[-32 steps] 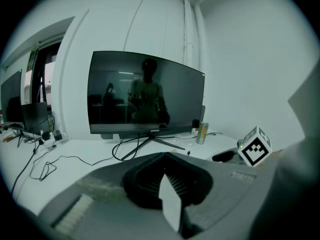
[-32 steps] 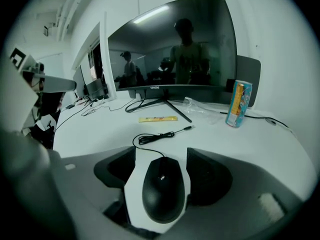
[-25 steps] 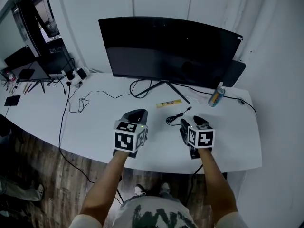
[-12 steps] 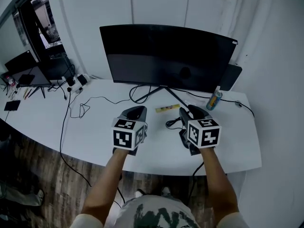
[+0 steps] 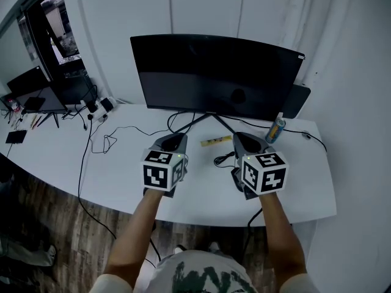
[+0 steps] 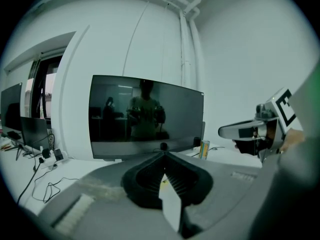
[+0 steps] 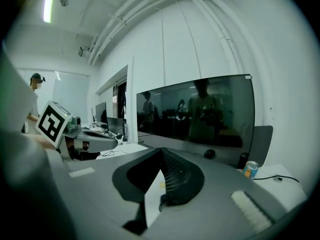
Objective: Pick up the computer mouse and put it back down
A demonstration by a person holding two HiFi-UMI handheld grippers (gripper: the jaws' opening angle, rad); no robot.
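Both grippers hang above the white desk (image 5: 122, 176) in front of the monitor. My left gripper (image 5: 174, 141) (image 6: 164, 155) is shut, its tips meeting with nothing between them. My right gripper (image 5: 247, 140) (image 7: 161, 153) is shut too, and its jaws are empty. No mouse shows plainly in any view. A thin black cable (image 5: 223, 157) coils on the desk and runs under the right gripper, which hides the desk beneath it. Each gripper view shows the other gripper level beside it: the right gripper (image 6: 225, 132) and the left gripper (image 7: 112, 143).
A wide dark monitor (image 5: 217, 72) on a splayed stand fills the back of the desk. A drink can (image 5: 277, 127) stands at its right, and a yellow strip (image 5: 216, 141) lies by the stand. Loose cables (image 5: 104, 142) and plugs lie at the left.
Both grippers have risen off the desk, the right one much more. The right jaws, apart a second ago, have closed.
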